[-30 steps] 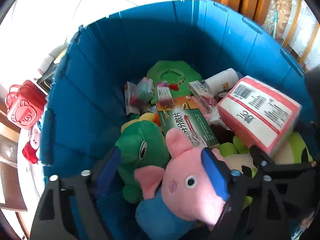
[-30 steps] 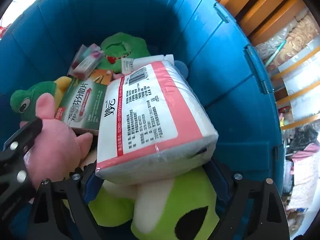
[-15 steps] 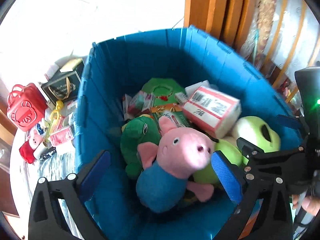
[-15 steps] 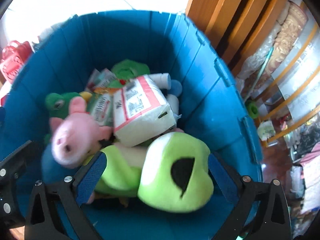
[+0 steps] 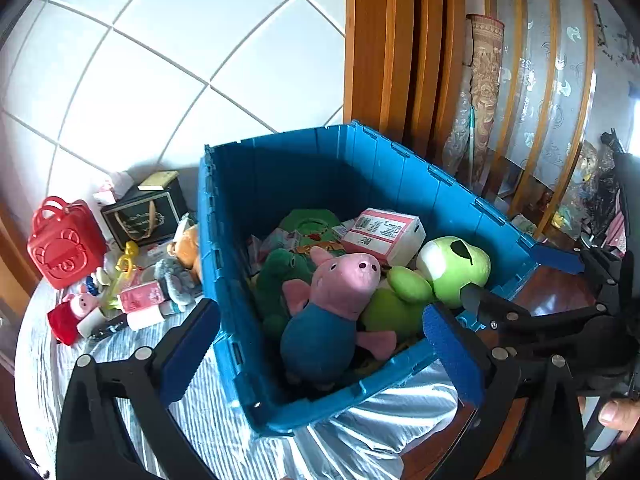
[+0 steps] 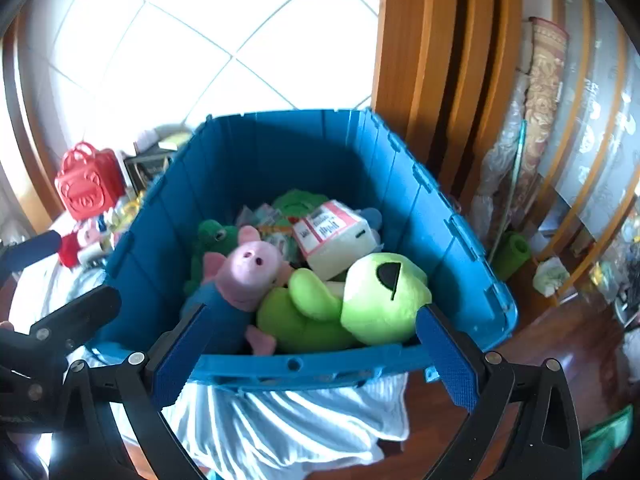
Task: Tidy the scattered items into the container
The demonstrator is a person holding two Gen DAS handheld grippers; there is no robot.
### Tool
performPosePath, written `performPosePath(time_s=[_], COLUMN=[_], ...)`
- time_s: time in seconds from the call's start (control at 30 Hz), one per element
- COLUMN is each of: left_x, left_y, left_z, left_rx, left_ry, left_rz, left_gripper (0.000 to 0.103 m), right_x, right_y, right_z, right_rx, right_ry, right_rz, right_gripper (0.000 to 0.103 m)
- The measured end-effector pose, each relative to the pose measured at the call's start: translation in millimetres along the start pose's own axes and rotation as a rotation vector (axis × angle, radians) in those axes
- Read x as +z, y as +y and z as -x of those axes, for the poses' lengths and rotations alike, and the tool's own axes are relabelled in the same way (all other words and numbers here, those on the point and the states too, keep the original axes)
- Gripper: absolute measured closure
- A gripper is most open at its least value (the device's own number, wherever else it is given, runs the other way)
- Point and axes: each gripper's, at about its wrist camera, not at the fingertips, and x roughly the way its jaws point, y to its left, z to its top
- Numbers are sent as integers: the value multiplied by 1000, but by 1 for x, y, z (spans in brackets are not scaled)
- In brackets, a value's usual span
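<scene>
The blue container point(image 5: 400, 184) is seen on the striped cloth point(image 5: 216, 408), its floor hidden under a pink pig plush point(image 5: 340, 292), a green plush point(image 5: 452, 268) and a tissue pack point(image 5: 384, 232) — smaller packets behind are hard to make out. Both the left gripper point(image 5: 320, 348) and the right gripper point(image 6: 312, 356) are held fully spread above the near rim — nothing gripped. More toys point(image 5: 140, 292) are left at the cloth's left edge.

Blue container point(image 5: 452, 204) is sitting open just ahead of the tool, on striped cloth. Inside, nearest the tool — pink pig plush point(image 5: 340, 292) in blue body lying face-up, lime-green plush point(image 5: 448, 268) pressing against its right side. Behind them, dark green frog plush point(image 5: 280, 272) and a red-and-white tissue pack point(image 5: 384, 232) resting tilted. Scattered items point(image 5: 132, 292) are lying outside — left of the container, beside its wall.
</scene>
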Motion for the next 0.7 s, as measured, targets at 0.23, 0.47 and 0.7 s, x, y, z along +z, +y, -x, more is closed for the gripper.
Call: performPosePath(time_s=[0.23, 0.47, 0.7], left_x=[-20, -38, -44], left_y=[10, 27, 32], left_z=[31, 50, 61], left_rx=[80, 141, 155], left_ry=[-45, -55, -75], left_rz=[49, 105, 115], left_gripper=[0, 0, 0], right_x=[-20, -36, -37], right_y=[7, 15, 35], right_z=[31, 52, 66], right_rx=[21, 75, 74], right_ry=[-81, -124, -162], right_rz=[-42, -84, -57], right_gripper=[1, 0, 0])
